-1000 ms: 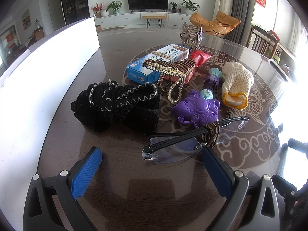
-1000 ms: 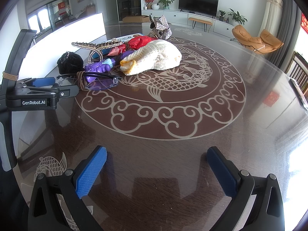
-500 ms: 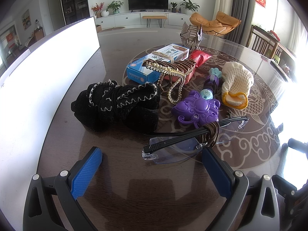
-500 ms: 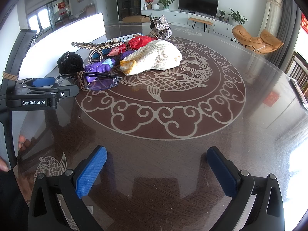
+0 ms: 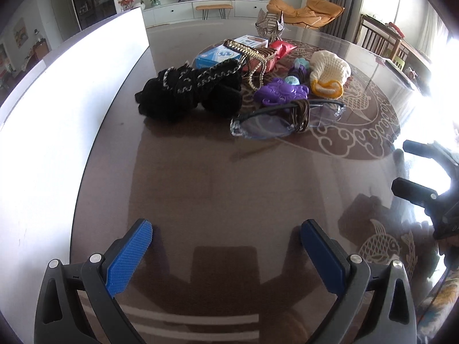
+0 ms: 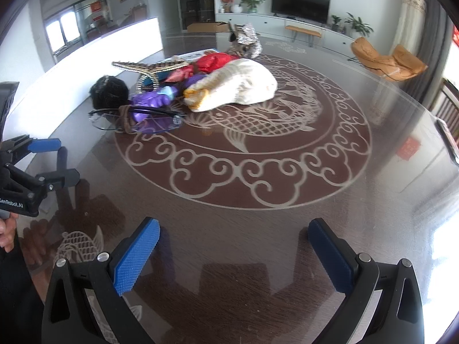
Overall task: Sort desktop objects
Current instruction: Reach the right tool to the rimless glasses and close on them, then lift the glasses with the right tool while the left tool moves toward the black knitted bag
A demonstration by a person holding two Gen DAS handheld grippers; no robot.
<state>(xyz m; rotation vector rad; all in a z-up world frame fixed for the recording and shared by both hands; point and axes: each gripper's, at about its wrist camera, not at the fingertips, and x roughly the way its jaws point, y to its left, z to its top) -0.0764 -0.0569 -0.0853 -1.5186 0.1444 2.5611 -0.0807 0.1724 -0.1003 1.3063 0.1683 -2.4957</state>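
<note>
A pile of objects lies on the dark glass table [image 5: 218, 189]: clear safety glasses [image 5: 284, 117] with a brown hair tie wound on them, a purple toy [image 5: 279, 93], a black knitted piece [image 5: 189, 89], a cream knitted glove [image 5: 330, 74], a beaded brown hair comb [image 5: 255, 53], a blue box [image 5: 216, 56] and a red packet [image 5: 282, 48]. My left gripper [image 5: 226, 239] stands open, well short of the glasses, with nothing between its fingers. My right gripper [image 6: 233, 239] is open over bare table, with the glasses [image 6: 137, 119] and glove [image 6: 238, 86] far ahead to the left.
A long white panel [image 5: 66, 109] runs along the table's left side. A silver folded-paper ornament [image 5: 269, 23] stands behind the pile. The right gripper's body [image 5: 427, 189] shows at the left view's right edge. Chairs stand beyond the table's far right edge.
My left gripper has pulled back from the glasses, so the pile now sits farther away. The right gripper's view has shifted slightly too. Both grippers stay open.
</note>
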